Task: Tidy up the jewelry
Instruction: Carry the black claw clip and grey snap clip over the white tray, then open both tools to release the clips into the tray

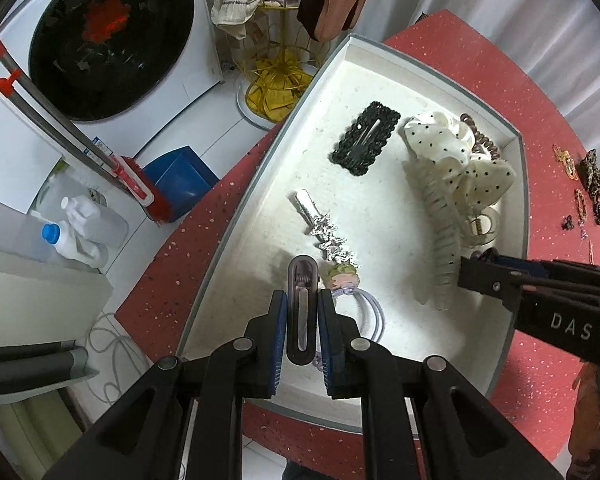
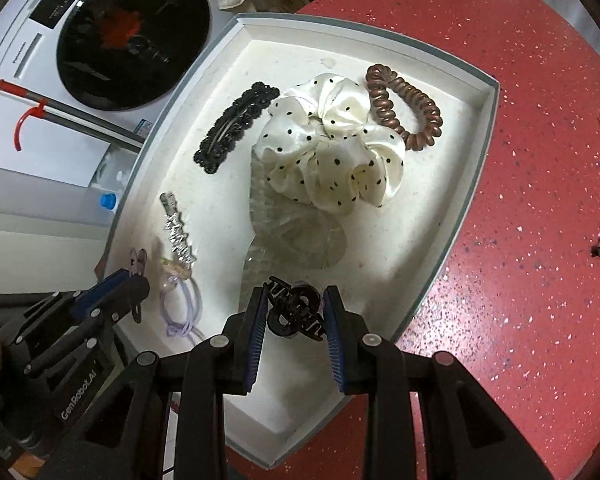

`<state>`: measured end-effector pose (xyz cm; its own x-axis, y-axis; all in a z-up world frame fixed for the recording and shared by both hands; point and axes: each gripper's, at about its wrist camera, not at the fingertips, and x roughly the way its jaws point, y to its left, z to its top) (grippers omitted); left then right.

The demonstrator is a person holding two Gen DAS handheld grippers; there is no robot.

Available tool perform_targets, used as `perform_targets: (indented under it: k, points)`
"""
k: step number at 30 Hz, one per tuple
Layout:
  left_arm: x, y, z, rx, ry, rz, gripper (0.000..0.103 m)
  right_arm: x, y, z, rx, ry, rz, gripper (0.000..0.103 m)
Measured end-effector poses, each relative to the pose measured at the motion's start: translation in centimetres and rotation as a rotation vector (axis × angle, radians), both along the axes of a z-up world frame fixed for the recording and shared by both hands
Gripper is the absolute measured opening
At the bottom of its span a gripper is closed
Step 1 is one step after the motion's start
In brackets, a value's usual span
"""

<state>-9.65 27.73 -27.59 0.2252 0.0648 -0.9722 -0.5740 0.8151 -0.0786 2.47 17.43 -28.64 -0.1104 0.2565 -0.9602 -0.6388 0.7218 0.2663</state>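
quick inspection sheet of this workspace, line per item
surface: red speckled table bearing a white tray.
job's things: in the tray, black beaded clip, polka-dot scrunchie, brown coil tie, clear claw clip, rhinestone clip, lilac hair tie.
clutter: small clips loose on the table.
grippers: left hand-held gripper shut on a grey clip; right hand-held gripper shut on a black claw clip.
cables: white cord on the floor.
surroundings: washing machine, broom, bottles.
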Motion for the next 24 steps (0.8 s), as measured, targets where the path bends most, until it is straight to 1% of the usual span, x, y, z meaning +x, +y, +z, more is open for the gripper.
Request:
perform_targets:
  k: [9,14,16,24]
  points:
    - [0.15,-0.20,-1.04,-0.004,0.032,-0.022,0.017,-0.46,0.87,-0.67,-0.026,-0.004,0.007,0.031]
    - [0.20,-0.34,-1.05,0.030,0.048,-0.028,0.017,-0.38,0.92,-0.71,-0.029,0.001,0.006,0.031]
    - [0.26,-0.40,-1.00,0.031,0.051,-0.026,0.017,-0.41,0.93,-0.66,-0.030,0.002,0.007,0.032]
    - [0.30,-0.26,-0.67,0.046,0.057,-0.022,0.017,-0.50,0.91,-0.32,-0.025,0.012,0.007,0.042]
